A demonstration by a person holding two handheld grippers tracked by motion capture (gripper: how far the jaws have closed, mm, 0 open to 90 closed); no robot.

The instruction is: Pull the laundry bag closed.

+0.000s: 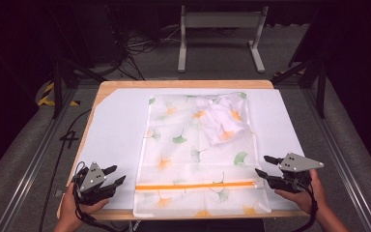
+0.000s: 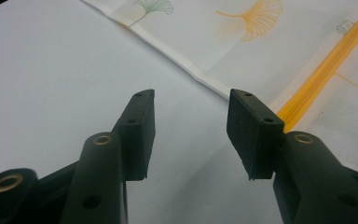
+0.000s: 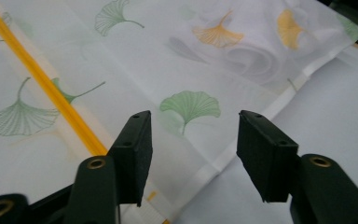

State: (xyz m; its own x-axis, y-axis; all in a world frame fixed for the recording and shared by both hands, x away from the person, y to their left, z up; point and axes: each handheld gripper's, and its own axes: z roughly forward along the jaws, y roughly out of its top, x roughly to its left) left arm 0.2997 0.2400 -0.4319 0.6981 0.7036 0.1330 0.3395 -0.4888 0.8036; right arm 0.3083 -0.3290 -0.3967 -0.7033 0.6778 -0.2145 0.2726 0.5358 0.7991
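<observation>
The printed bag [image 1: 200,154], a thin white pouch with ginkgo leaves, lies flat on the white sheet [image 1: 111,125] in the middle of the table [image 1: 183,83], its long axis running from the near edge to the far one. Its orange zip strip [image 1: 195,185] crosses it from left to right close to the near end, and a crumpled cloth [image 1: 224,121] shows through the fabric at the far right. The left gripper [image 1: 116,175] sits just off the bag's near left edge, level with the strip's left end; the right gripper [image 1: 266,165] sits just off the near right edge, slightly beyond the strip's right end. Both stand with jaws apart and nothing between them. In the left gripper view the bag's edge [image 2: 182,65] and the strip [image 2: 324,70] lie ahead and to the right; in the right gripper view the hem [image 3: 242,140] runs between the jaws. Each hand looks equally near its own end of the strip, so either side could take hold.
</observation>
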